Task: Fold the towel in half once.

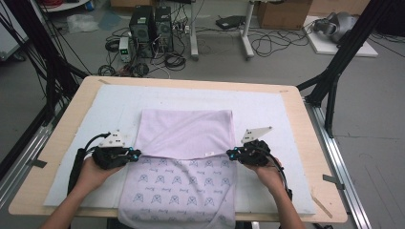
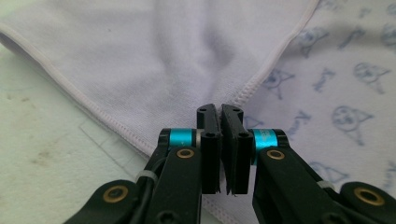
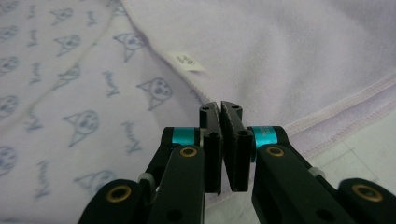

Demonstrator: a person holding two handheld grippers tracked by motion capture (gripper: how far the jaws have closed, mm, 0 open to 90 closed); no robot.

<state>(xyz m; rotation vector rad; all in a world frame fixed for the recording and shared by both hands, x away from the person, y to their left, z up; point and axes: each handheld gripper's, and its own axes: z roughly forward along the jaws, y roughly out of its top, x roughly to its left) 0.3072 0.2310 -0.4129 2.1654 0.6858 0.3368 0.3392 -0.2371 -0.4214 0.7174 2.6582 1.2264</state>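
A lilac cloth (image 1: 184,133) lies on the white mat, its plain far flap folded over a near part printed with small cat faces (image 1: 181,186). My left gripper (image 1: 137,153) sits at the flap's left near corner. In the left gripper view its jaws (image 2: 220,109) are pressed together where the two hems (image 2: 261,77) meet, and a soft crease runs up from them. My right gripper (image 1: 230,153) is at the flap's right near corner. In the right gripper view it (image 3: 220,106) is shut where the hem meets it, just below a small white label (image 3: 187,62).
The white mat (image 1: 277,124) covers most of a wooden table (image 1: 315,143). The cloth's printed end hangs over the near table edge (image 1: 176,220). Black frame posts stand left (image 1: 47,71) and right (image 1: 334,81); computers (image 1: 150,28) and cables lie on the floor beyond.
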